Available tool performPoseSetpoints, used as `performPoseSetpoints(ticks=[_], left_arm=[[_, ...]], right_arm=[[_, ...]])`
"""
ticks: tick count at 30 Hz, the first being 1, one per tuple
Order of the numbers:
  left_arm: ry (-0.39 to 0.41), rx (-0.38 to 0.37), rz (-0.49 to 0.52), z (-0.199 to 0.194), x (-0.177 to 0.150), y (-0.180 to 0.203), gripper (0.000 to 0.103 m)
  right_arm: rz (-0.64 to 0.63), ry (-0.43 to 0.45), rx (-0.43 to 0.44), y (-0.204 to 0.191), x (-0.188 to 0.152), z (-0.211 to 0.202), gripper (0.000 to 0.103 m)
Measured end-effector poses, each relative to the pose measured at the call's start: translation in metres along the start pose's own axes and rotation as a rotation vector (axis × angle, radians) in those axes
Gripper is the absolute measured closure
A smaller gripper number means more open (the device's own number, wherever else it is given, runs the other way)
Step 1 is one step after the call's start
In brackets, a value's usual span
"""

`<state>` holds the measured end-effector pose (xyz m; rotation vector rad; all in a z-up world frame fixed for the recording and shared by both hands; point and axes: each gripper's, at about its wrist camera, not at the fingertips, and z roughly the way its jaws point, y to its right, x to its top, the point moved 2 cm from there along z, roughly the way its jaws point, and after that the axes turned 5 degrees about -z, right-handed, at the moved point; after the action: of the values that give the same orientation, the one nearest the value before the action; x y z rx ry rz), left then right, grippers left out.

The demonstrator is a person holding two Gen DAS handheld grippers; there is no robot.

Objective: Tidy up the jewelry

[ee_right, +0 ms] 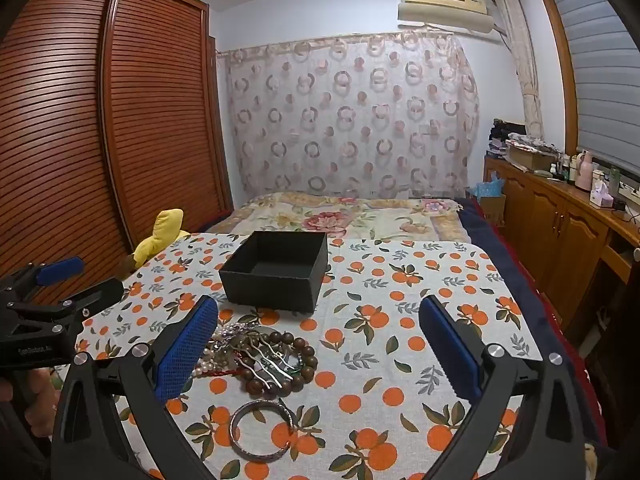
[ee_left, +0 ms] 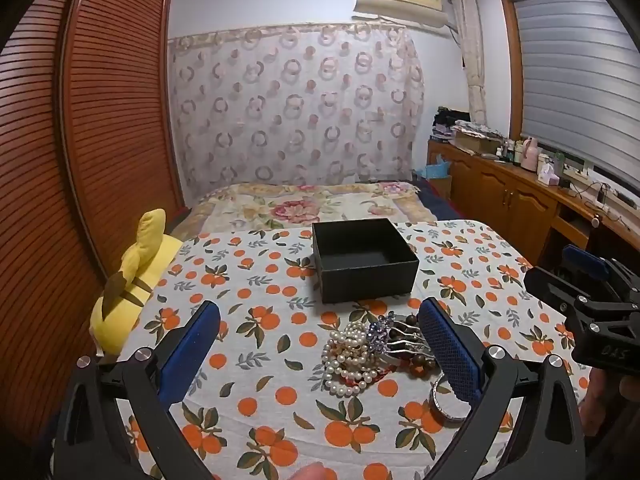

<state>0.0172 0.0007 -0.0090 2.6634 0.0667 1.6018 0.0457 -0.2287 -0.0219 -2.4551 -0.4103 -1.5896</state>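
Observation:
An open black box [ee_left: 368, 276] [ee_right: 268, 288] stands empty on the orange-print tablecloth. In front of it lies a jewelry pile [ee_left: 368, 352] [ee_right: 260, 356]: a pearl necklace [ee_left: 348, 364], a brown bead bracelet [ee_right: 302, 360], a silver hair comb [ee_right: 266, 362] and a purple piece. A silver bangle [ee_left: 444, 404] [ee_right: 260, 428] lies apart, nearer me. My left gripper [ee_left: 320, 305] is open above the table, its right finger beside the pile. My right gripper [ee_right: 318, 304] is open too, with the pile by its left finger. Neither holds anything.
A yellow plush toy [ee_left: 132, 280] [ee_right: 160, 236] sits at the table's left edge. Behind the table is a bed with a floral cover [ee_left: 312, 204]. A wooden cabinet [ee_right: 560, 224] with bottles runs along the right, a slatted wardrobe [ee_left: 100, 120] along the left.

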Motion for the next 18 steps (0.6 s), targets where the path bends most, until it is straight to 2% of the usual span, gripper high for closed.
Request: performPoseSetpoints(ticks=[18], left_arm=[[-0.002,0.002,0.001,0.0004,0.0001,0.0,0.007]], right_arm=[[0.003,0.006,0.002,-0.0007,0.0013,-0.0015,0.002]])
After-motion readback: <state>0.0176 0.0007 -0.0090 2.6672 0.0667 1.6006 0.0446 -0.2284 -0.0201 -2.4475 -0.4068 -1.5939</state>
